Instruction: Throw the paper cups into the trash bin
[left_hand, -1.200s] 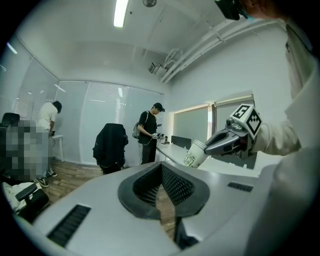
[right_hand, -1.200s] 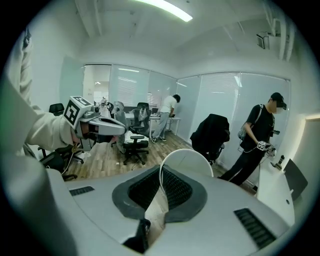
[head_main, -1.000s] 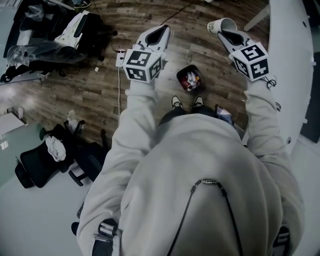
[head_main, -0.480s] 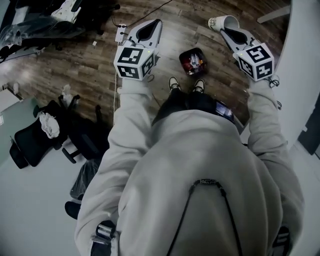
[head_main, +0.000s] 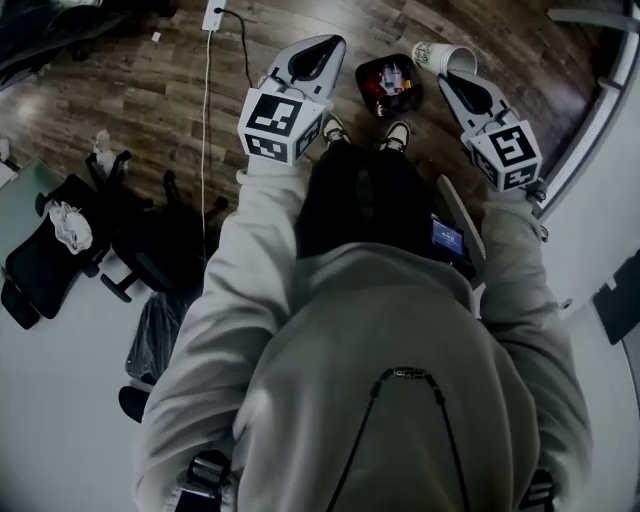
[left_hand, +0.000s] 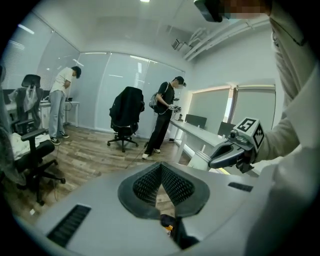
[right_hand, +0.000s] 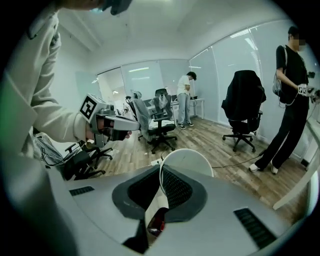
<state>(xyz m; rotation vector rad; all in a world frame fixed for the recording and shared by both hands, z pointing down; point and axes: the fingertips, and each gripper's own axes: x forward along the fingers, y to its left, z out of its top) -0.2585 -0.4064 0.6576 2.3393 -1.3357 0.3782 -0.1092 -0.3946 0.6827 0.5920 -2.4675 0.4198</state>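
Right gripper (head_main: 448, 73): paper cup (head_main: 445, 55) beside trash bin (head_main: 363, 90) rim.

A white power strip (head_main: 213, 14) and its cable (head_main: 207, 100) are seen on the wood floor (head_main: 120, 100), and a black office chair (head_main: 45, 270) is spotted off to the left.

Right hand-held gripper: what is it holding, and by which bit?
A paper cup, pinched by its wall at the rim. The left hand-held gripper holds nothing.
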